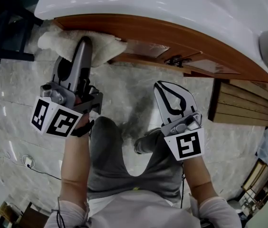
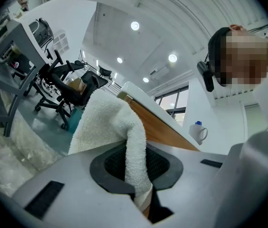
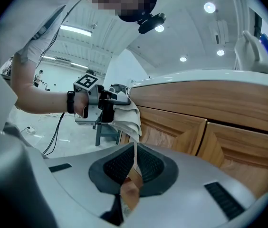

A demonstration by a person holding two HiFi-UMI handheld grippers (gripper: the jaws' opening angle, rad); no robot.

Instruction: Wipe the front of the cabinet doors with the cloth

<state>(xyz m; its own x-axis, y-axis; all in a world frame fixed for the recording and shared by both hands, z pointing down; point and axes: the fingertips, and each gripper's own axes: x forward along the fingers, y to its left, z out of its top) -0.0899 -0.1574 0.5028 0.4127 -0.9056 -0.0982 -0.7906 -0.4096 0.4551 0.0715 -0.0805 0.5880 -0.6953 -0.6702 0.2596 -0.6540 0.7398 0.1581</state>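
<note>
A white fluffy cloth (image 1: 104, 46) is pressed against the wooden cabinet doors (image 1: 146, 49) just under the counter, at the left end. My left gripper (image 1: 84, 42) is shut on the cloth; in the left gripper view the cloth (image 2: 110, 122) hangs out between the pads (image 2: 160, 165). From the right gripper view the left gripper (image 3: 103, 103) and the cloth (image 3: 127, 115) sit against the panelled door (image 3: 172, 127). My right gripper (image 1: 161, 85) is shut with nothing in it, held back from the doors; its closed pads (image 3: 148, 167) point at them.
A white countertop (image 1: 148, 4) overhangs the cabinet. A dark door handle (image 1: 177, 59) sits near the middle. Wooden slats (image 1: 248, 103) stand at the right. Office chairs (image 2: 72, 87) and a white mug (image 2: 198, 132) show farther off. Marble floor (image 1: 10, 103) lies below.
</note>
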